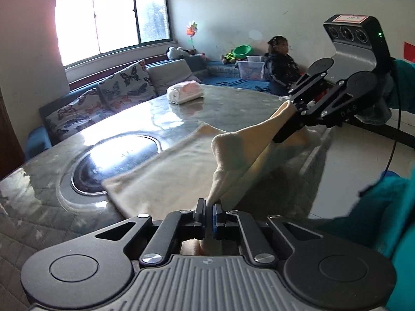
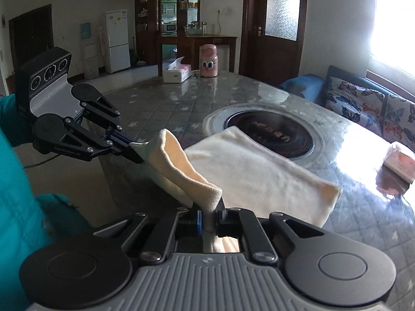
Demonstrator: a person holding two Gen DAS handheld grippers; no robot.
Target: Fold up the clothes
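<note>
A cream cloth (image 1: 168,171) lies flat on the glossy table, its near edge raised off the surface. My left gripper (image 1: 209,211) is shut on one near corner of that edge. My right gripper (image 1: 290,119) pinches the other near corner, further right. In the right wrist view the cream cloth (image 2: 259,171) spreads toward the round dark hob, my right gripper (image 2: 210,216) is shut on its corner, and my left gripper (image 2: 135,151) grips the far end of the lifted edge. The raised strip sags between the two grippers.
A round dark hob (image 1: 116,160) is set into the table (image 1: 233,106) beside the cloth. A wrapped tissue pack (image 1: 184,92) lies farther back. A tissue box (image 2: 177,72) and pink bottle (image 2: 209,61) stand at the far end. A person (image 1: 281,67) sits near the wall. Teal sleeves (image 2: 18,181) flank the grippers.
</note>
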